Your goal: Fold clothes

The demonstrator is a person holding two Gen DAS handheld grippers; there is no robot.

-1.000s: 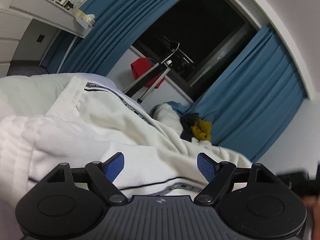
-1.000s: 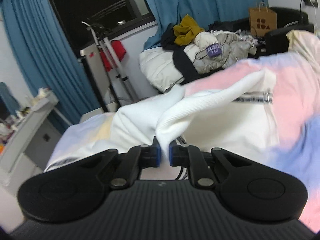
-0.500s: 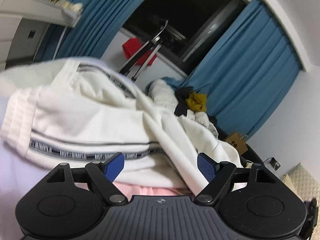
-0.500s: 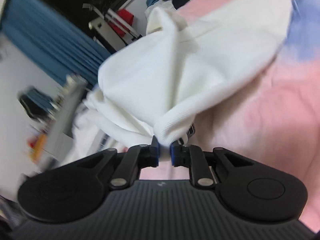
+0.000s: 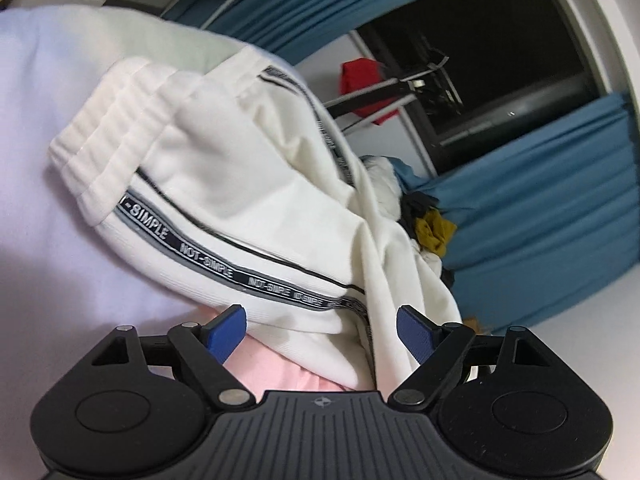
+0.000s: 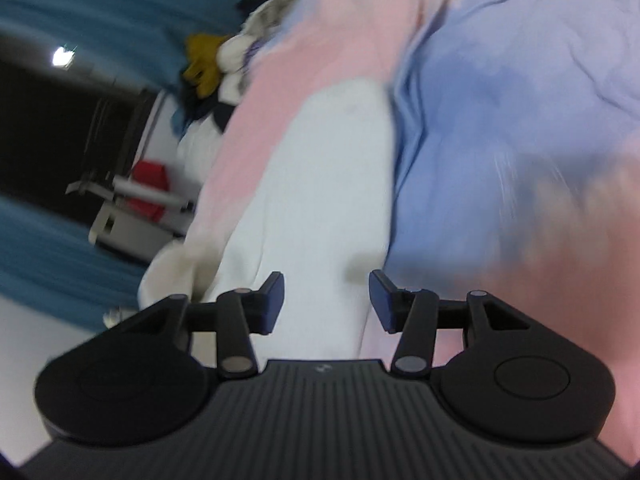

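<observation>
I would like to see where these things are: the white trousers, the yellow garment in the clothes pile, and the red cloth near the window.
white trousers [image 5: 224, 168]: left wrist view, upper fabric below the waistband.
yellow garment [image 5: 434, 234]: left wrist view, its middle.
red cloth [image 5: 360, 78]: left wrist view, its upper part.

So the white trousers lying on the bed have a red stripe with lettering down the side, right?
Not quite: the stripe down the white trousers is dark, black and grey, with white lettering, not red. The left wrist view shows it; they do lie on the bed.
</observation>
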